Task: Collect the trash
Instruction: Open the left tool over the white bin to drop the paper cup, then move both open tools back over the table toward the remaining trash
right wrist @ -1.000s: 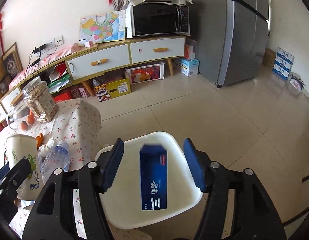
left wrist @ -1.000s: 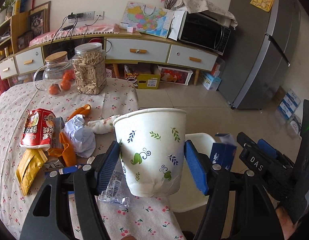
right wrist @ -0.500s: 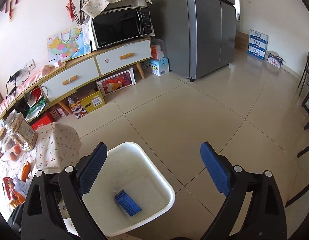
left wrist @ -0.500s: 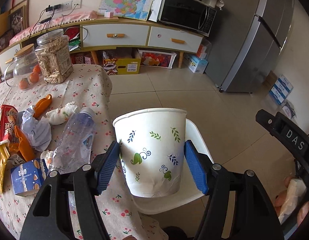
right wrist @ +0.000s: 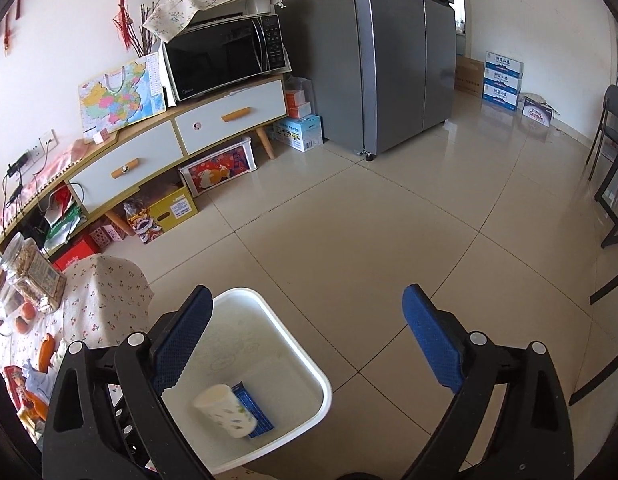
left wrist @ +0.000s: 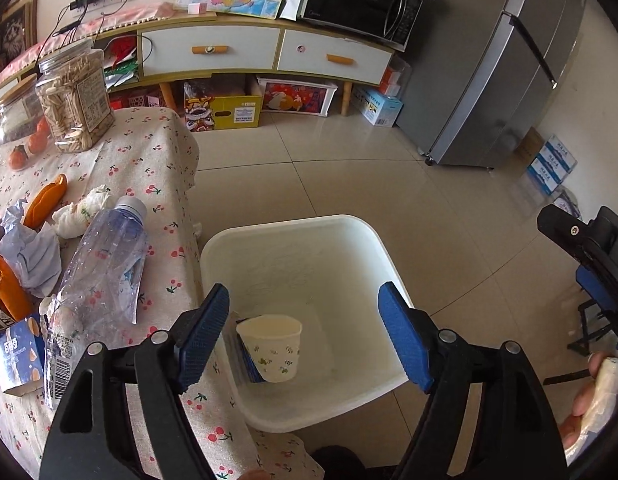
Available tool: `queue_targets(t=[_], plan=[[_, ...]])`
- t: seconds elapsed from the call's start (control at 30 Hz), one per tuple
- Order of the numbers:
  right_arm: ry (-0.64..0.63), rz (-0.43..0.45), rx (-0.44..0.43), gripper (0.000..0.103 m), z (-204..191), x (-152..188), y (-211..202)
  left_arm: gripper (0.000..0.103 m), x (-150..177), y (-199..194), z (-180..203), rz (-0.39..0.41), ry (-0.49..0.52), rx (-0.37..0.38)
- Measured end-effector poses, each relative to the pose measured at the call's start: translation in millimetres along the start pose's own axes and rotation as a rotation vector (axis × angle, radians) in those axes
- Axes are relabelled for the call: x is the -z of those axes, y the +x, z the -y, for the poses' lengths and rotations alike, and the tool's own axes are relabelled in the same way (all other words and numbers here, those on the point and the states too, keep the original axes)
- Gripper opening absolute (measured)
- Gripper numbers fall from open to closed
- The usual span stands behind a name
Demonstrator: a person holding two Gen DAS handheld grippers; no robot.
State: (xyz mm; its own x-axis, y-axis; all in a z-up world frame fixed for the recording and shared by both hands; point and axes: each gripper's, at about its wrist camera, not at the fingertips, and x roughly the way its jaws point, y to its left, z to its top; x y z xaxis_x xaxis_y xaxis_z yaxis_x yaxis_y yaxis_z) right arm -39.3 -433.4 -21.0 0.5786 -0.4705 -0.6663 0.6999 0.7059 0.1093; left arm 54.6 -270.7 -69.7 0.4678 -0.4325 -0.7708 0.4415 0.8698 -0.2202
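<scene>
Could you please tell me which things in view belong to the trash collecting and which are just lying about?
Part of the job:
- white bin
- paper cup and blue carton, both in the bin
- crushed plastic bottle on the table
- crumpled tissue
- orange wrapper

Just lying about:
- seed jar
- microwave
- fridge

Matt white plastic bin holds a printed paper cup. Floral cloth covers the bench; a crinkled clear plastic bottle lies there. Glossy floor tiles, brushed metal fridge.
</scene>
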Motion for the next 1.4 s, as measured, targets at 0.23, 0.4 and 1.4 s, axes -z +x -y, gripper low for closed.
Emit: queue_targets(t=[0.23,0.4,1.4], plan=[[-0.095,0.079,0.003,0.096,-27.2,8.3,-15.3,0.081,-0.9,-21.9,-26.1,0.040,-0.012,-0.104],[-0.145,0.089,-0.029,0.096,-50.0,17.3,-21.4,0.081,-4.9,-39.3,-50.6,0.067,-0.017,-0.187],[-0.387,0.067,-0.201,0.096,-196.5,82.8,-44.4,0.081,16.5,-89.6,-216.5,0.049,-0.212,-0.400]])
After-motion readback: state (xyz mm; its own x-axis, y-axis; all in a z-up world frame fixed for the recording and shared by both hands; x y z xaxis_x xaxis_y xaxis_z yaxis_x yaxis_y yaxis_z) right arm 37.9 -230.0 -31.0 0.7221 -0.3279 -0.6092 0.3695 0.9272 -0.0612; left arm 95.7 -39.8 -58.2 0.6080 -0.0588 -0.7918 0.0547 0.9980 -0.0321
